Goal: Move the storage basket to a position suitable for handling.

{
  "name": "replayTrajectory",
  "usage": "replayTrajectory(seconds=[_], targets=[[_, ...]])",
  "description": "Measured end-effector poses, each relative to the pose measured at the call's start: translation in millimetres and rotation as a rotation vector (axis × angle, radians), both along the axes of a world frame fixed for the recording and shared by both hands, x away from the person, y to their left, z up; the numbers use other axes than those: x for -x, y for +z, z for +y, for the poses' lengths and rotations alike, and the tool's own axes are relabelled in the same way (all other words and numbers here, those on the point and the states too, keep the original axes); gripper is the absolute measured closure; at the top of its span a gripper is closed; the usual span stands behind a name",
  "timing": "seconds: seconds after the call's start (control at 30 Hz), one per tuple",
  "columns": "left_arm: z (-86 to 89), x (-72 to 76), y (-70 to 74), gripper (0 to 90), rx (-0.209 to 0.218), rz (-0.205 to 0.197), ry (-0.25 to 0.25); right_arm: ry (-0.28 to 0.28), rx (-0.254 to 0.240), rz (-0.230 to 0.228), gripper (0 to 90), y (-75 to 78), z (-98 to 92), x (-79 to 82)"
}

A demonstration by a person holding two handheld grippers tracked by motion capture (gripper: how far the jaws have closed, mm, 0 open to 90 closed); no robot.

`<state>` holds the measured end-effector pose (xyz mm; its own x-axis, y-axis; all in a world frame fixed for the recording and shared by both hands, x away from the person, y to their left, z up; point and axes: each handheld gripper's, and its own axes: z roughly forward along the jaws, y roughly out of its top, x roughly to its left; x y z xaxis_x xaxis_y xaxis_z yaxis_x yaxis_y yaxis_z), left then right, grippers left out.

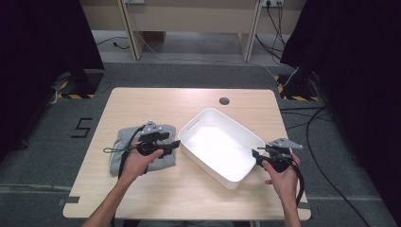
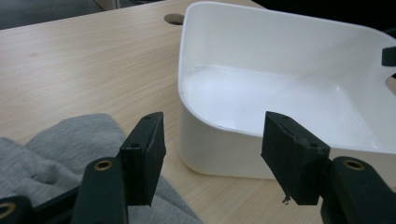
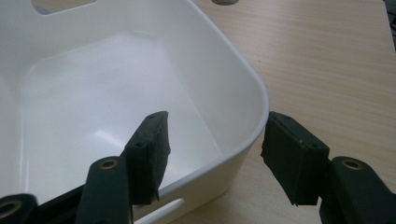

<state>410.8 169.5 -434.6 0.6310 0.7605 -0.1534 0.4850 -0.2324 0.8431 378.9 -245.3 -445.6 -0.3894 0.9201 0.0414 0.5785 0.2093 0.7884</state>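
- The white bin (image 1: pixel 222 146) sits a little right of the middle of the table (image 1: pixel 142 101), turned at an angle, and it is the landmark for everything below.
- Your left tool (image 1: pixel 166 144) hovers just left of the bin's near-left corner, above the grey folded cloth (image 1: pixel 122 142) that lies on the table on that side of the bin.
- In the left gripper view that tool's 2 jaws stand apart; the bin's rounded corner (image 2: pixel 205 140) shows beyond the gap, the cloth (image 2: pixel 60 144) lies under the left jaw, and nothing is gripped.
- Your right tool (image 1: pixel 259 156) is at the bin's right end, at the rim.
- In the right gripper view its jaws are apart and straddle the bin's wall (image 3: pixel 243 126): 1 jaw inside the bin, 1 outside over the table (image 3: pixel 327 70). A gap shows between the outer pad and the wall, so the wall is not clamped.
- The bin's inside is bare white, with a handle slot in the end wall near the right tool.
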Motion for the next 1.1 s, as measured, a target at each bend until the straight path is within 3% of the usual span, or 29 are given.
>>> replayTrajectory(seconds=[0.23, 0.43, 0.53, 0.6, 0.7, 0.8, 0.97, 1.03, 1.1], targets=[[-9.0, -8.0, -7.5, 44.8, -0.018, 0.02, -0.001, -0.003, 0.021, 0.0, 54.8, -4.3, -0.4, -13.0], [-3.9, -14.5, -8.6, 46.0, 0.03, 0.028, 0.011, 0.015, 0.002, 0.003, 66.8, -7.9, -4.9, -25.3], [-0.8, -17.2, -9.8, 44.9, 0.052, 0.039, 0.019, 0.057, 0.047, 0.0, 73.8, -7.9, -4.9, -38.0], [1.0, -19.2, -9.4, 44.7, 0.049, 0.032, 0.03, 0.071, 0.023, 0.002, 78.0, -8.6, -7.6, -43.1], [2.2, -23.5, -10.2, 44.2, 0.056, 0.031, 0.044, 0.11, -0.004, 0.013, 80.0, -10.0, -11.6, -53.9], [1.3, -27.8, -13.4, 43.8, 0.055, 0.044, 0.047, 0.149, 0.028, 0.016, 80.0, -8.0, -11.7, -65.2], [-3.1, -31.4, -14.4, 47.6, 0.038, 0.047, 0.036, 0.223, 0.029, 0.036, 80.2, -5.6, -16.1, -87.5], [-4.5, -32.1, -14.8, 48.6, 0.037, 0.05, 0.028, 0.224, 0.036, 0.038, 79.7, -5.1, -15.5, -91.5], [-7.1, -33.1, -15.9, 51.6, 0.041, 0.056, 0.018, 0.223, 0.076, 0.037, 77.7, -3.6, -11.7, -98.0]])
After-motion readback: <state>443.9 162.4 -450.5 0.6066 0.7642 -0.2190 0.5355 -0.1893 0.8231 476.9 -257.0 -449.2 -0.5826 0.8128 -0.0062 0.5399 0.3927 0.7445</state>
